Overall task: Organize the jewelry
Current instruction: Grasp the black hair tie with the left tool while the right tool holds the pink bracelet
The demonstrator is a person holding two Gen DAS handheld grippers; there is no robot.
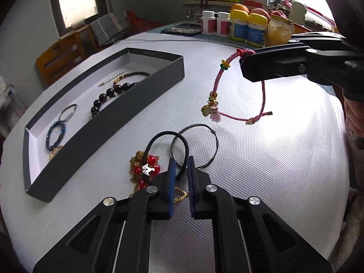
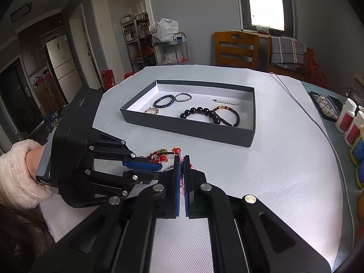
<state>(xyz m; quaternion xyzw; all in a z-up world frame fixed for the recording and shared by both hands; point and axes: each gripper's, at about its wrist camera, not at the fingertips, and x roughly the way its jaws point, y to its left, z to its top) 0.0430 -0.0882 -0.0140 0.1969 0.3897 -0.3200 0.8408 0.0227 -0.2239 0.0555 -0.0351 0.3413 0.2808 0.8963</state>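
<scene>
- The right gripper (image 2: 182, 159) is raised above the table (image 1: 261, 170), its jaws clamped on a pink braided bracelet (image 1: 217, 84) that dangles free.
- The left gripper (image 1: 181, 162) is low and level, jaws narrowly parted around a black hair tie (image 1: 159, 136) lying near the grey tray (image 1: 127, 113).

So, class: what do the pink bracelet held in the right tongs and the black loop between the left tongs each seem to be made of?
Pink bracelet: apparently braided cord, matte, going by its twisted weave, with shiny gold-coloured end caps and small charms, likely metal. Black loop: probably a fabric-covered elastic hair tie, given its smooth, dull, even round band. The right tongs pinch the cord; the left tongs straddle the loop.
</scene>
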